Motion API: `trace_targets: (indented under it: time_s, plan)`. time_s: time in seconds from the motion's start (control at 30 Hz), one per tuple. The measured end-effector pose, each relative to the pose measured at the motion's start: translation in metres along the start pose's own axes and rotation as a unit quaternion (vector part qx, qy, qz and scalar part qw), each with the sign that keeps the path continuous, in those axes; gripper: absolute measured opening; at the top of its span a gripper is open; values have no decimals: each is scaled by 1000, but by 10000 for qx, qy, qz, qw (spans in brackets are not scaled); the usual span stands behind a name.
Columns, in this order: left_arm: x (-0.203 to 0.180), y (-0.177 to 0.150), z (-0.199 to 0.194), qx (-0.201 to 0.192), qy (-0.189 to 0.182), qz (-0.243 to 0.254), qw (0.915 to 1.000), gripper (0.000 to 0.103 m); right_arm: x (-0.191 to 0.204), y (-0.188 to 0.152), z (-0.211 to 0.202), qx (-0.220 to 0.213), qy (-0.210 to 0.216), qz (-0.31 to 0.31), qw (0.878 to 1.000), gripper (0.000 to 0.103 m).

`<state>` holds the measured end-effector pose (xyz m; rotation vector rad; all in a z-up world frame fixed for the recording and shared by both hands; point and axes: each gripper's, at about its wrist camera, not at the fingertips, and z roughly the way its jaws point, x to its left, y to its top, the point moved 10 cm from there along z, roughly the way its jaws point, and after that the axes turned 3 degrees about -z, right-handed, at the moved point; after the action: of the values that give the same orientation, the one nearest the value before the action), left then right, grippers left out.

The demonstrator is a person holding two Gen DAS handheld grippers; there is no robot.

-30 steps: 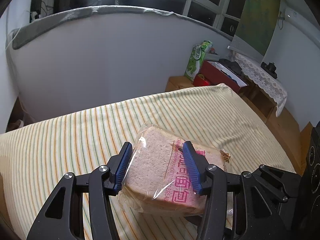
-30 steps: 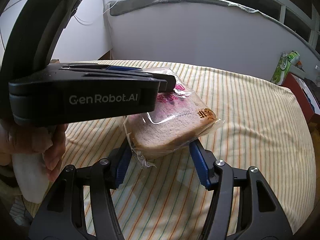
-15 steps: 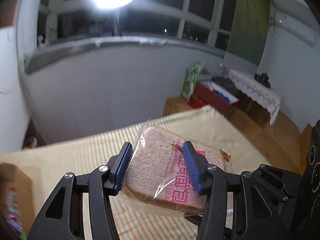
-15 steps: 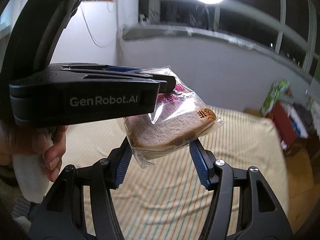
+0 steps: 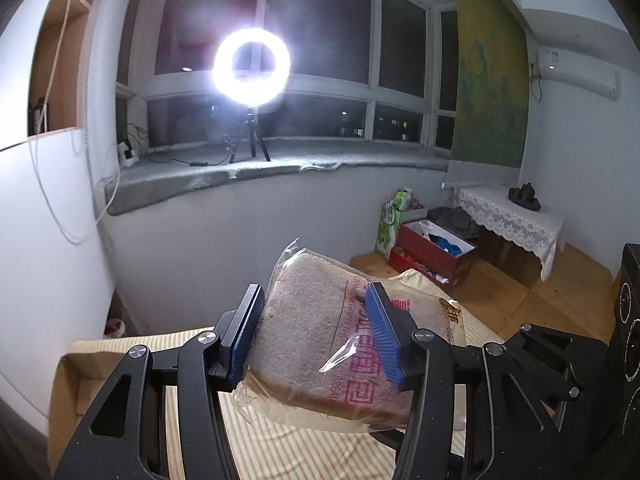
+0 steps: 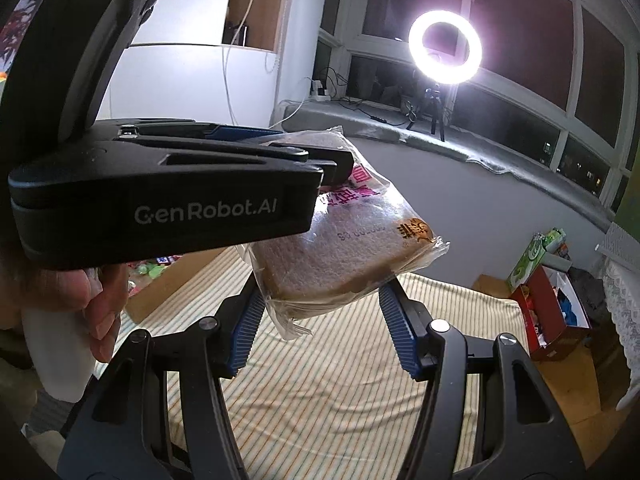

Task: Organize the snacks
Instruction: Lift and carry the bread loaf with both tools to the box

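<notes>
A slice of bread in a clear bag with pink print (image 5: 320, 336) is clamped between the blue pads of my left gripper (image 5: 316, 332), held in the air above the striped bed. In the right wrist view the same bread bag (image 6: 344, 256) hangs from the left gripper (image 6: 168, 196), which crosses the upper left. My right gripper (image 6: 320, 328) is open, its blue pads on either side of and just under the bag, with gaps showing; I cannot tell if they touch it.
The striped bedcover (image 6: 340, 380) lies below. A cardboard box with colourful snacks (image 6: 160, 276) sits at the bed's left side; its edge shows in the left wrist view (image 5: 68, 392). A red box (image 5: 436, 248) and green bag (image 5: 390, 220) stand on the floor at right. A ring light (image 5: 252, 66) glares from the window sill.
Both grippers have risen and tilted upward with the bread; the bed has dropped low in view and the window and ring light have come in. The cardboard box has appeared at left.
</notes>
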<state>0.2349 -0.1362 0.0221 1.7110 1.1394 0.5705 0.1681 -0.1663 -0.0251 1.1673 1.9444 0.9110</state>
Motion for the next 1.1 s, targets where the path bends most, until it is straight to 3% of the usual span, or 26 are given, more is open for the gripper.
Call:
trace_targets:
  time_s: [0.33, 0.5, 0.87, 1.1]
  plan:
    - [14, -14, -14, 42, 66, -116, 9999, 52, 20, -10, 8, 132, 168, -119, 9997, 60]
    - [36, -31, -18, 147, 206, -262, 9993, 52, 50, -11, 26, 248, 427, -243, 9985, 60]
    - [139, -65, -71, 135, 1045, -716, 9919, 51, 164, 15, 61, 200, 1281, -754, 9887, 60]
    - [198, -78, -107, 109, 1551, -992, 9828, 51, 210, 29, 73, 128, 1663, -978, 9811, 60]
